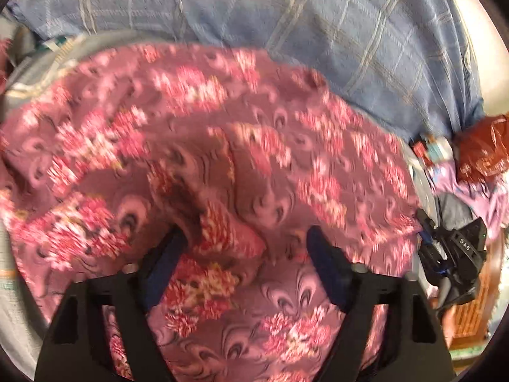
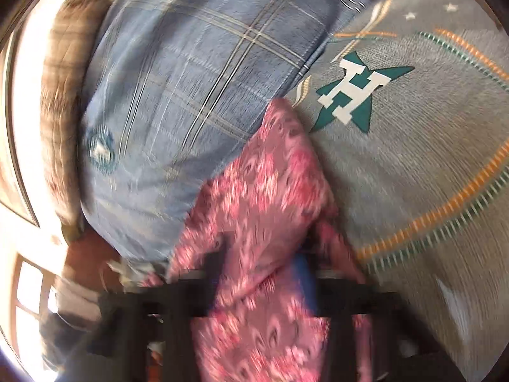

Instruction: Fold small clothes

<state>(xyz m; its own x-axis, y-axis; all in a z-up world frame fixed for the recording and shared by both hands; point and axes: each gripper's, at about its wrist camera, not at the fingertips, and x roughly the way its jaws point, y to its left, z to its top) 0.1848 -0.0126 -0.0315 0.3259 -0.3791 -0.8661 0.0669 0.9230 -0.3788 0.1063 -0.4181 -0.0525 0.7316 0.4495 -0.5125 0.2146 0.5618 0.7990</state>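
Note:
A pink floral garment [image 1: 222,146] lies bunched over the grey bedspread in the left wrist view, blurred by motion. My left gripper [image 1: 246,238] stands open, its dark fingers [image 1: 165,254] apart with a fold of the cloth between them. My right gripper shows at the right edge of that view [image 1: 451,251], at the garment's edge. In the right wrist view the same garment [image 2: 264,191] hangs over my right gripper [image 2: 261,254]. Cloth fills the space between its fingers [image 2: 216,264], and it looks shut on the cloth.
A blue plaid pillow [image 1: 286,19] lies behind the garment, also seen in the right wrist view [image 2: 191,95]. The grey bedspread [image 2: 413,159] has a green star with an H [image 2: 353,92]. A red bag [image 1: 483,149] and other clothes [image 1: 470,187] lie at the right.

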